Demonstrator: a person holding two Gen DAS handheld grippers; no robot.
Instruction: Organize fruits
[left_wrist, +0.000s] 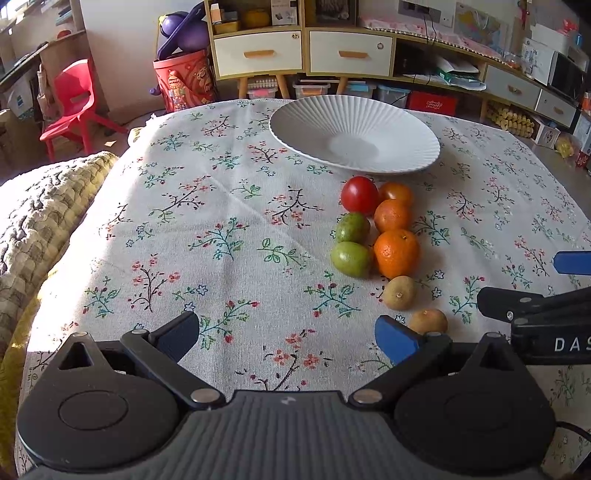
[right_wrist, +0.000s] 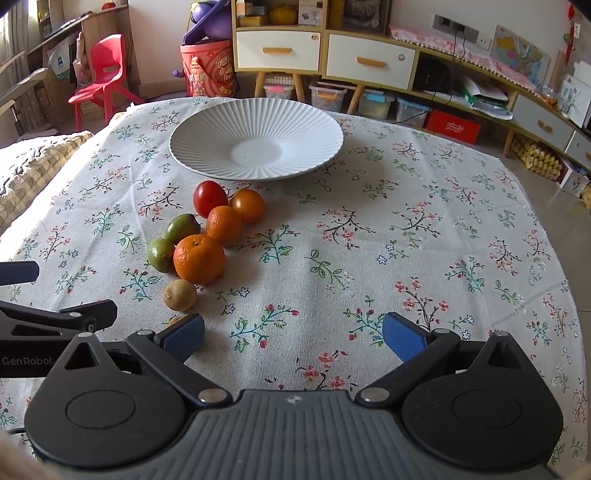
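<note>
A white ribbed plate (left_wrist: 406, 129) (right_wrist: 207, 122) stands empty at the far side of the floral tablecloth. In front of it lies a cluster of fruit: a red tomato (left_wrist: 359, 194) (right_wrist: 209, 197), several oranges, the biggest (left_wrist: 396, 253) (right_wrist: 199, 258) nearest, two green fruits (left_wrist: 351, 258) (right_wrist: 161, 254) and two brown kiwis (left_wrist: 399, 292) (right_wrist: 180, 294). My left gripper (left_wrist: 288, 338) is open and empty, left of the fruit, one kiwi (left_wrist: 428, 320) beside its right finger. My right gripper (right_wrist: 293, 338) is open and empty, right of the fruit.
The tablecloth (left_wrist: 221, 221) covers the table. A knitted cushion (left_wrist: 44, 206) lies off its left edge. Behind stand a red chair (left_wrist: 74, 103), a red bucket (left_wrist: 184, 81) and low cabinets (right_wrist: 325, 51) with storage boxes beneath.
</note>
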